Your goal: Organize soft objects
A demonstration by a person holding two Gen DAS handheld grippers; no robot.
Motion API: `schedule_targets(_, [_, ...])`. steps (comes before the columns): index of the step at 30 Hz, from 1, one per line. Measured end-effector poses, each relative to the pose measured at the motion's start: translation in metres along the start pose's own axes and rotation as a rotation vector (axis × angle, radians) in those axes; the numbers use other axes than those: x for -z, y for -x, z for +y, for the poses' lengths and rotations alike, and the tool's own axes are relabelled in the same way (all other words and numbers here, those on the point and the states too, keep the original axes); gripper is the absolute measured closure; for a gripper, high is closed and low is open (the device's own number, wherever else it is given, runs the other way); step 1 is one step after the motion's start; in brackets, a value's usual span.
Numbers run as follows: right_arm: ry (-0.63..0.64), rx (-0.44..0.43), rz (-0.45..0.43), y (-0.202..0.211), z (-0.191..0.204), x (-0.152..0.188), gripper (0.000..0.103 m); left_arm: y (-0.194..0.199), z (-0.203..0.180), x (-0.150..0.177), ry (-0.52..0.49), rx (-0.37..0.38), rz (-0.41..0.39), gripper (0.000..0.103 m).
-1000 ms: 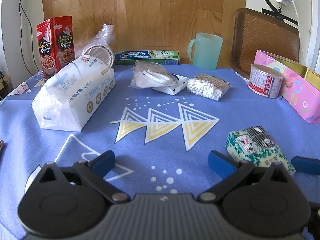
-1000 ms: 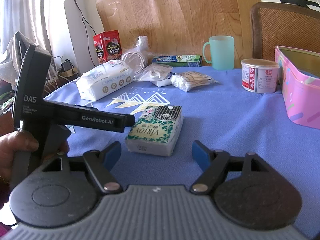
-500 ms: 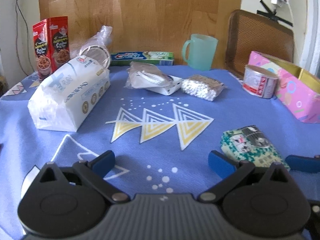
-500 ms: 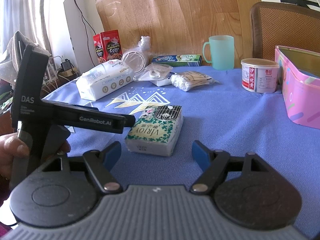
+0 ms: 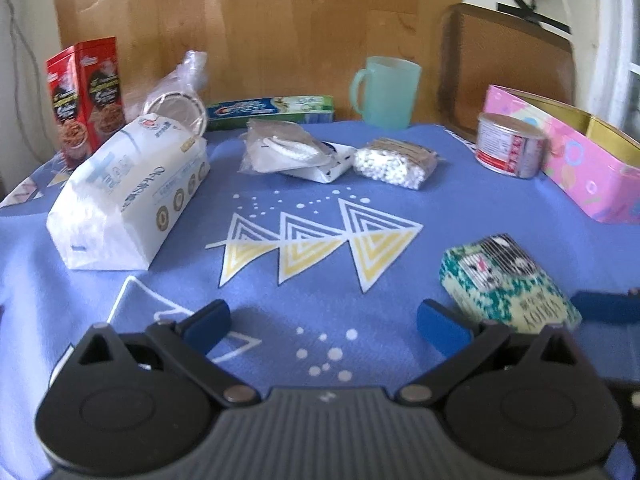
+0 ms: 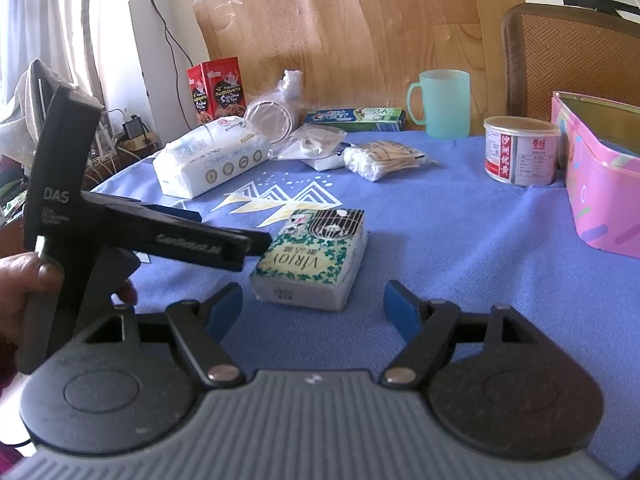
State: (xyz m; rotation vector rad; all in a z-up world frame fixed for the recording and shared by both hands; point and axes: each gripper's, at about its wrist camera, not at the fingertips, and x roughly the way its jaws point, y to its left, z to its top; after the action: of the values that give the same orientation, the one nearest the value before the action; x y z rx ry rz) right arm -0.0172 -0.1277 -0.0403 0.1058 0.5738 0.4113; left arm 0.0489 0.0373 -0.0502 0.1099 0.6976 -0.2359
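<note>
Two splayed grippers, soft rectangular tissue pack

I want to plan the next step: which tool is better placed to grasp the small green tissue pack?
Probably the right tool: it is open, and the green tissue pack lies directly ahead, centred between its fingers. From the open left tool, the pack lies off to its right side.

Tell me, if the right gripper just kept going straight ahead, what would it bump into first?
Most likely the green tissue pack, lying on the blue tablecloth just beyond the open right gripper and roughly centred between its fingers. Depth is hard to judge.
</note>
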Motion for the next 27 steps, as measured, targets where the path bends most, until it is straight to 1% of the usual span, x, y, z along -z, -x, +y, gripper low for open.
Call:
schedule_targets(3, [0.022,0.002,0.003,0.001,0.001,0.001,0.023,0.004,0.004,0.003,-0.013,0.024,-0.007,0.0])
schedule_targets(6, [0.037,0.0,0.006,0.001,0.002,0.002,0.023,0.008,0.005,0.006,-0.006,0.02,-0.013,0.0])
schedule_targets(9, [0.039,-0.004,0.012,0.001,0.002,0.002,0.023,0.013,0.01,0.007,0.032,0.035,-0.025,0.0])
schedule_targets(12, [0.037,-0.003,0.011,0.0,0.002,0.001,0.023,0.02,0.019,0.008,0.106,0.08,-0.034,0.0])
schedule_targets(14, [0.038,-0.003,0.011,0.0,0.002,0.001,0.023,0.024,0.021,0.007,0.131,0.109,-0.032,0.001])
schedule_targets(17, [0.038,-0.005,0.012,0.001,0.001,0.001,0.023,0.031,0.019,0.005,0.143,0.142,-0.044,0.001])
schedule_targets(21, [0.038,-0.004,0.012,0.0,0.002,0.001,0.023,0.037,0.014,0.0,0.157,0.238,-0.047,0.001])
schedule_targets(24, [0.042,-0.003,0.015,0.0,0.001,0.0,0.024,0.037,0.007,-0.003,0.156,0.306,-0.03,0.01])
schedule_targets(27, [0.065,0.012,0.023,0.0,0.005,0.0,0.025,0.036,0.006,-0.005,0.177,0.355,0.001,0.024])
